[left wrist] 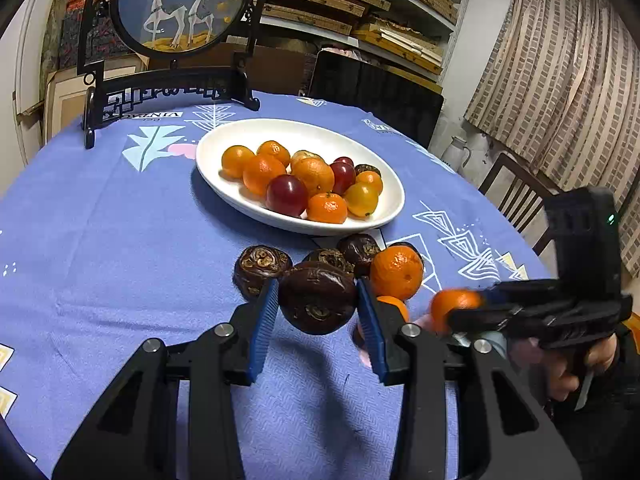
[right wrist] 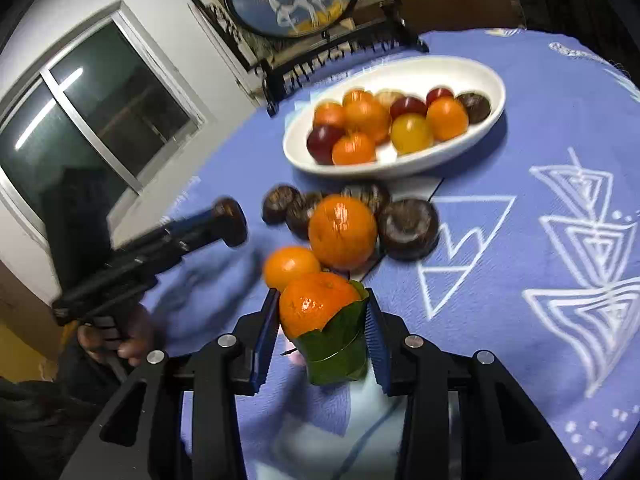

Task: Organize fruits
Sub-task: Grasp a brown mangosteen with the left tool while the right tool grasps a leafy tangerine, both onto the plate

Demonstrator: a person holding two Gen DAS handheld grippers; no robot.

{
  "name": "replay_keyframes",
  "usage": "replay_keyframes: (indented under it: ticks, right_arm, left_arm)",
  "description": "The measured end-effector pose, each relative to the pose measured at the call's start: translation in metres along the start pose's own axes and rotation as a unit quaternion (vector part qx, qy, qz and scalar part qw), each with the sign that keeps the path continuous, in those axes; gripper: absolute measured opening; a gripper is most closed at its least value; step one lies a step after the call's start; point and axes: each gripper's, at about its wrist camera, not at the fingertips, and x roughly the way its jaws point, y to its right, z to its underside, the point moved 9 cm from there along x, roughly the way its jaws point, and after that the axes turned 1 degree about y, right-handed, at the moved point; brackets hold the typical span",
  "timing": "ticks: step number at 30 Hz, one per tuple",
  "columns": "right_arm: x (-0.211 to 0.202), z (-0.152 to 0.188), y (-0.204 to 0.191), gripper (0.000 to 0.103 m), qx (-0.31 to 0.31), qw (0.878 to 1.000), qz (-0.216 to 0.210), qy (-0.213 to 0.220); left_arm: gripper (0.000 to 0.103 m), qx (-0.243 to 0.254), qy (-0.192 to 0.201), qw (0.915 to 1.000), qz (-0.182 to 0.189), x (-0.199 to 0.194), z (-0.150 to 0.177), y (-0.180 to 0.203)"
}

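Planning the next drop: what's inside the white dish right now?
The white dish holds a pile of oranges, dark red fruits, a yellow one and a brown one. Anything beneath the pile is hidden.

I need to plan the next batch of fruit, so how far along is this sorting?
About a dozen fruits already lie in the white dish. In hand: the left gripper is shut on a dark brown fruit, the right gripper on a leafy mandarin. Left on the tablecloth: several brown fruits and two oranges.
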Motion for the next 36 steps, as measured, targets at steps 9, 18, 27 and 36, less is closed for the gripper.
replay_keyframes:
  ticks: [9,18,27,36]
  right_arm:
    - [-0.050,-0.089,0.016,0.041,0.019,0.997,-0.009,0.073]
    - [0.019,-0.187,0.073,0.042,0.086,0.992,0.029,0.084]
    - [0.040,-0.207,0.108,0.047,0.109,0.988,0.036,0.099]
    - [-0.013,-0.149,0.085,0.054,0.073,0.988,0.043,0.133]
  left_arm:
    - [0.039,0.049,0.010,0.9986,-0.019,0.008,-0.062,0.015]
    - [0.039,0.048,-0.028,0.9982,-0.024,0.112,-0.142,0.006]
    - [0.071,0.036,-0.029,0.9986,-0.027,0.142,-0.162,-0.004]
    - [0.071,0.096,-0.029,0.9944,-0.033,0.058,-0.085,0.007]
